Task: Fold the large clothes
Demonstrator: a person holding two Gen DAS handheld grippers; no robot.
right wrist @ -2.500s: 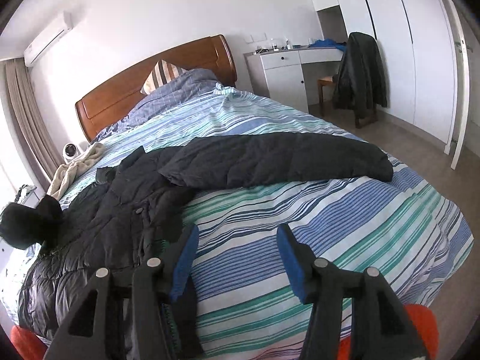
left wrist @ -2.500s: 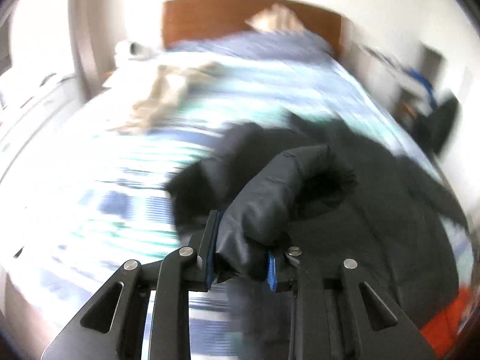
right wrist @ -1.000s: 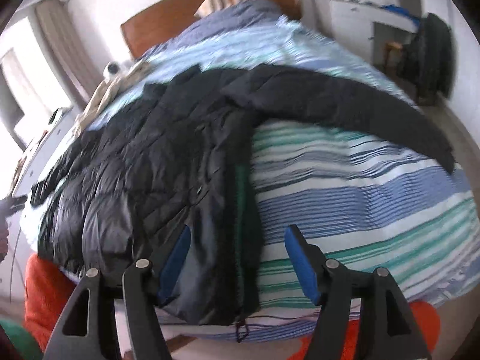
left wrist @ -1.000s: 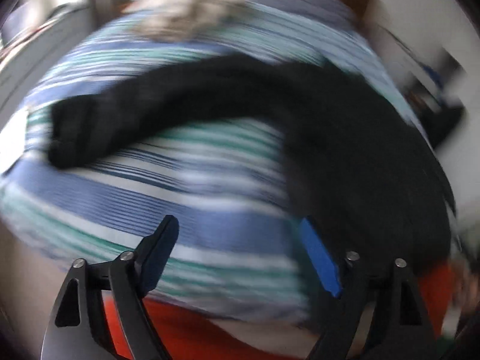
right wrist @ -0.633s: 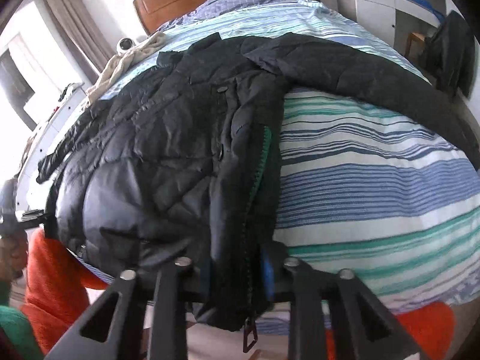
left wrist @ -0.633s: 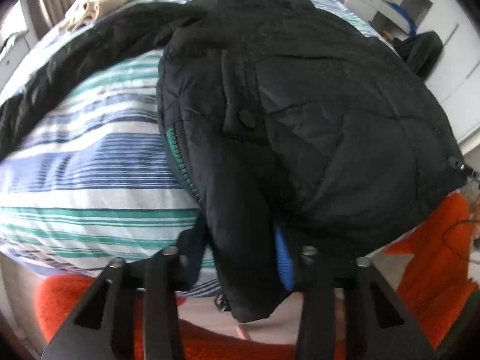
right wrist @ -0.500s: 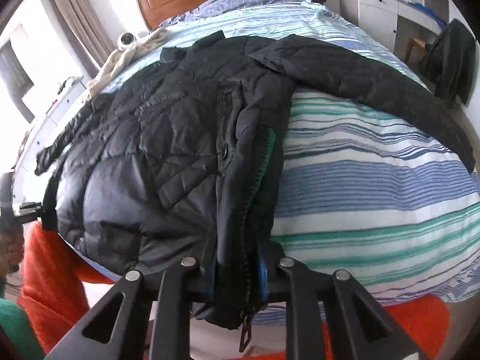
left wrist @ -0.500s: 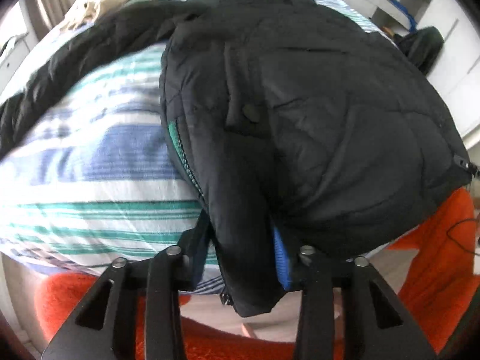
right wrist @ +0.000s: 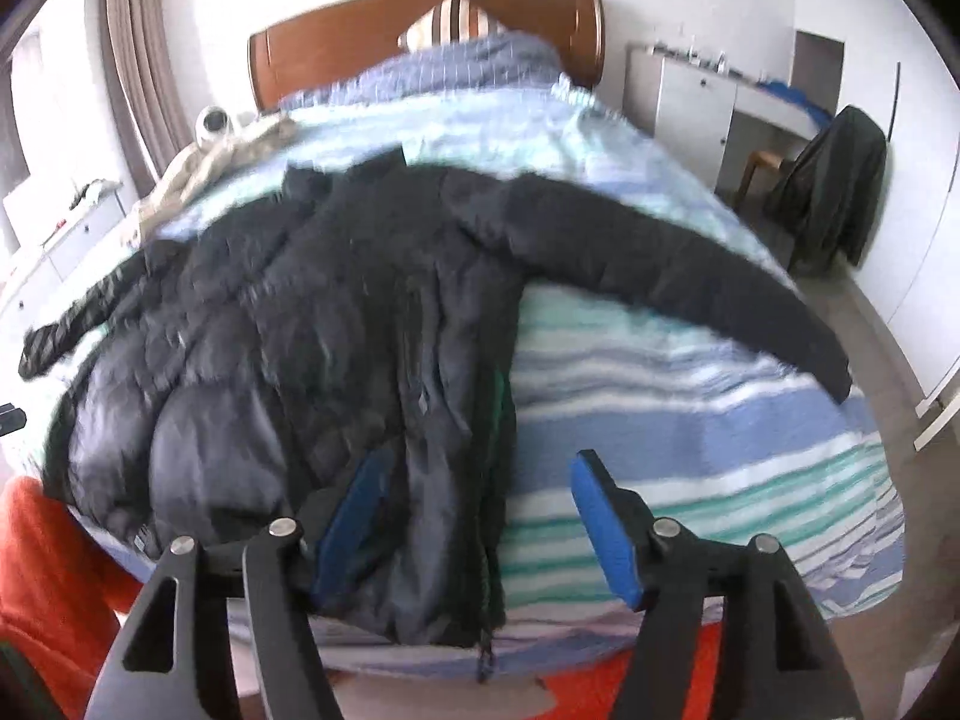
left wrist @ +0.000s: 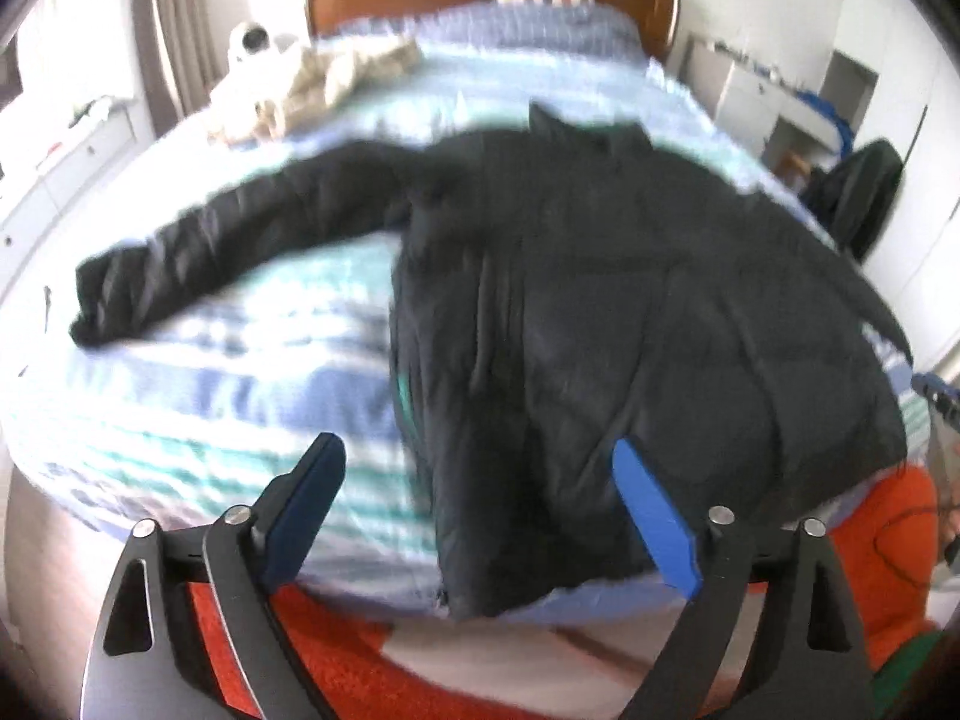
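Note:
A large black puffer jacket lies spread on a bed with a blue, green and white striped cover. Its hem hangs over the foot edge and both sleeves stretch out sideways. My left gripper is open and empty, just off the hem at the jacket's left bottom corner. In the right wrist view the jacket fills the middle, one sleeve reaching right. My right gripper is open and empty, just off the hem by the green-lined zipper edge.
A wooden headboard and striped pillow are at the far end. A beige cloth lies near the upper left of the bed. A white desk and a chair with a dark coat stand right. Orange clothing shows below.
Both grippers were shut on the jacket's hem half a second ago; now both are open and have pulled back from the bed. The jacket lies flat with its hem over the edge.

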